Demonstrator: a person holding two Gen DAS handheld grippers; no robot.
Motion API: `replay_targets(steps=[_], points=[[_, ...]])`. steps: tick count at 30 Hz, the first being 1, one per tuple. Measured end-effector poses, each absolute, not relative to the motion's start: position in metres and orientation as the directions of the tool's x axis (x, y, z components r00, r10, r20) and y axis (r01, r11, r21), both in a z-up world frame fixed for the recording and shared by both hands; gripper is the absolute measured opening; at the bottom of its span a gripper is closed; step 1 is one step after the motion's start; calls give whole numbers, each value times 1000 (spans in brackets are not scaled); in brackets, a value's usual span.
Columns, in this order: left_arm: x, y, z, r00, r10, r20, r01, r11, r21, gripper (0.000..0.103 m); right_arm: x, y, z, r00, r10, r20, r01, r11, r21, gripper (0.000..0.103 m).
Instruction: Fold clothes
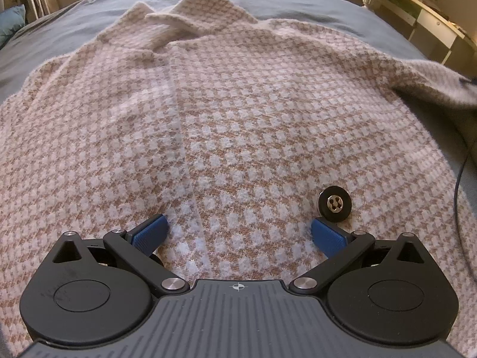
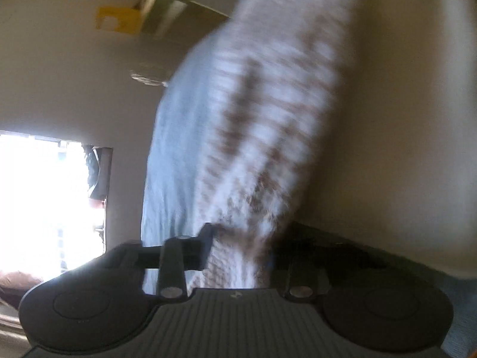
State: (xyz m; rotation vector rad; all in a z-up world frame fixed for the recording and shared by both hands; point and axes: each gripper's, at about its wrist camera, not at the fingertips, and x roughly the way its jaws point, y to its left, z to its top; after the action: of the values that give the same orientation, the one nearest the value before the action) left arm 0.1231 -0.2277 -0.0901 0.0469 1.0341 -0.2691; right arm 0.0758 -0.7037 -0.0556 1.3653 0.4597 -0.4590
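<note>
Grippers, two: my left gripper (image 1: 238, 232) hovers wide open over one checked cardigan (image 1: 238, 119) spread across the bed (image 1: 44, 44), beside one black button (image 1: 334, 203); my right gripper (image 2: 238, 253) pinches its blurred sleeve (image 2: 268, 119).

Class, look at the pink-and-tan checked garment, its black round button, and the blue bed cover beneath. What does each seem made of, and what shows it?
Pink-and-tan checked garment: apparently knitted wool or a blend, matte, fuzzy edges, visible stitches.
Black round button: glossy, perhaps plastic, with a metallic-looking holed centre.
Blue bed cover: smooth woven cloth, maybe cotton, softly creased.
</note>
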Motion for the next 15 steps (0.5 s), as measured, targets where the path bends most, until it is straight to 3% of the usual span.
replay_targets(steps=[6,11,13,15], points=[[122,-228,-92,482,-198,-853,245,966,-85,103,144,-731,7,865,-84,-495,499,258,827,19],[121,-227,-93,483,-202,-852,248,965,-89,103,159,-708,56,928,-57,-368,325,607,725,18],[122,-226,-93,482,-204,-852,250,964,-90,103,142,-705,47,926,-82,-369,332,640,693,18],[122,-226,-93,483,-208,-851,255,963,-91,103,119,-722,17,895,-124,-428,417,575,704,18]])
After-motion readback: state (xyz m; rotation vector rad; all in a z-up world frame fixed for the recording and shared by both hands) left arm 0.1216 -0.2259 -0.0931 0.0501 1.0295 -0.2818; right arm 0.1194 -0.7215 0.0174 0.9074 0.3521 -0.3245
